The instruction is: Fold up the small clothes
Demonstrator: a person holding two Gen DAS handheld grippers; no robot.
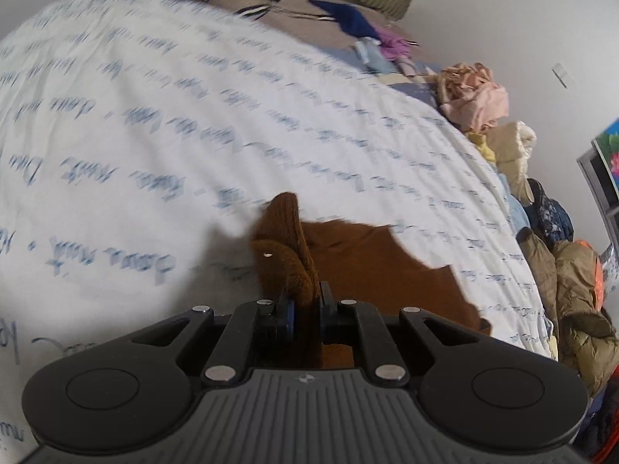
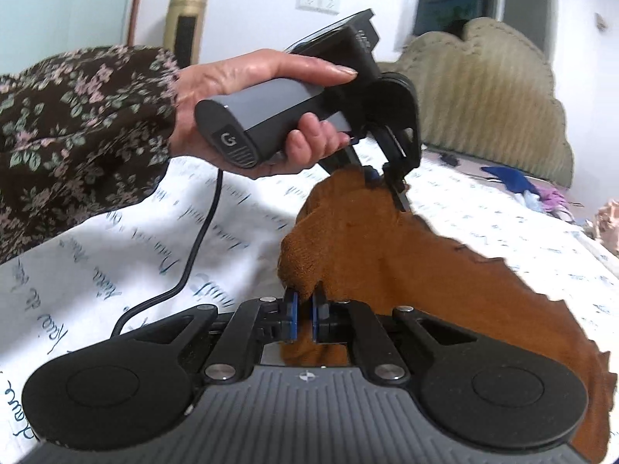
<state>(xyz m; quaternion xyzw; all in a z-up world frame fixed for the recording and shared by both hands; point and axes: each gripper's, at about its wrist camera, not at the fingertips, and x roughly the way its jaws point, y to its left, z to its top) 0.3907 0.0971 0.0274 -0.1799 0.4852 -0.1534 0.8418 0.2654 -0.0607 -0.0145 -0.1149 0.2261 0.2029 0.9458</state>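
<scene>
Bedsheet (image 1: 154,116): white with blue script, covered the bed.
Brown garment (image 2: 387,255): lay on the bedsheet, near edge lifted.
Left gripper (image 1: 306,303): pinched the garment's ribbed edge.
Right gripper (image 2: 304,311): pinched another edge, above the bedsheet.

Dark floral sleeve (image 2: 77,116), grey handle w/ black cable (image 2: 201,239)

The bed's printed white sheet (image 1: 162,108) lies bare and open across its wide middle, free for a gripper to sweep; the brown garment (image 2: 406,263) hangs lifted between both grippers, covering the near patch; a heap of clothes (image 1: 541,208) lines the bed's right edge; small items (image 1: 348,19) crowd the far end by the padded headboard (image 2: 483,89); a black cable (image 2: 193,255) trails over the sheet
</scene>
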